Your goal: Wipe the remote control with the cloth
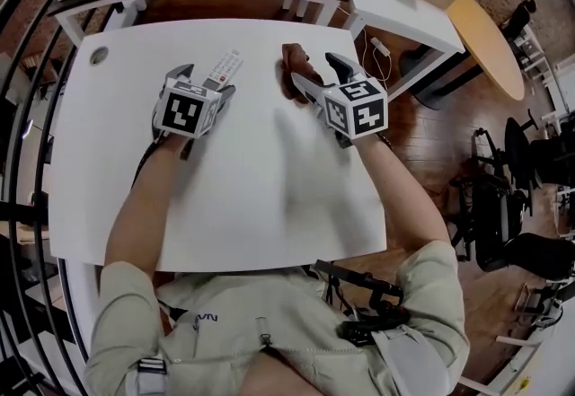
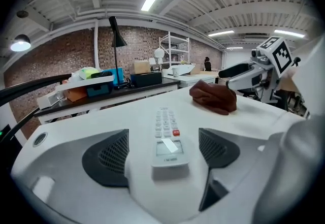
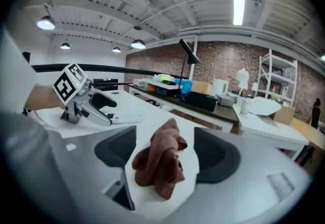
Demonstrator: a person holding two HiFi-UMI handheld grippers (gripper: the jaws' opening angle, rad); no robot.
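On the dark bench point(image 2: 127, 91) behind the white table point(image 1: 225, 206) stands a white tray point(image 2: 84, 85) holding a yellow-green thing point(image 2: 89, 71); a blue box point(image 2: 116, 74) sits just beside it, and its contents cannot be made out.

The head view alone shows both forearms reaching over the table and a round hole point(image 1: 98, 54) near its far left corner; the left gripper view alone shows the face of the remote control point(image 2: 167, 134), with rows of pale buttons, one red button and a small display at its near end; the right gripper view alone shows the folds of the brown cloth point(image 3: 160, 164), crumpled in a heap.

The left gripper point(image 1: 205, 82) has its jaws spread wide; the remote control lies flat on the table between the pads point(image 2: 109, 157), lengthwise along them, and neither pad touches it. The right gripper point(image 1: 319, 73) is likewise spread wide; the cloth rests on the table between its pads point(image 3: 216, 154), unclamped, near the far edge and a little to the right of the remote control; neither gripper holds anything.
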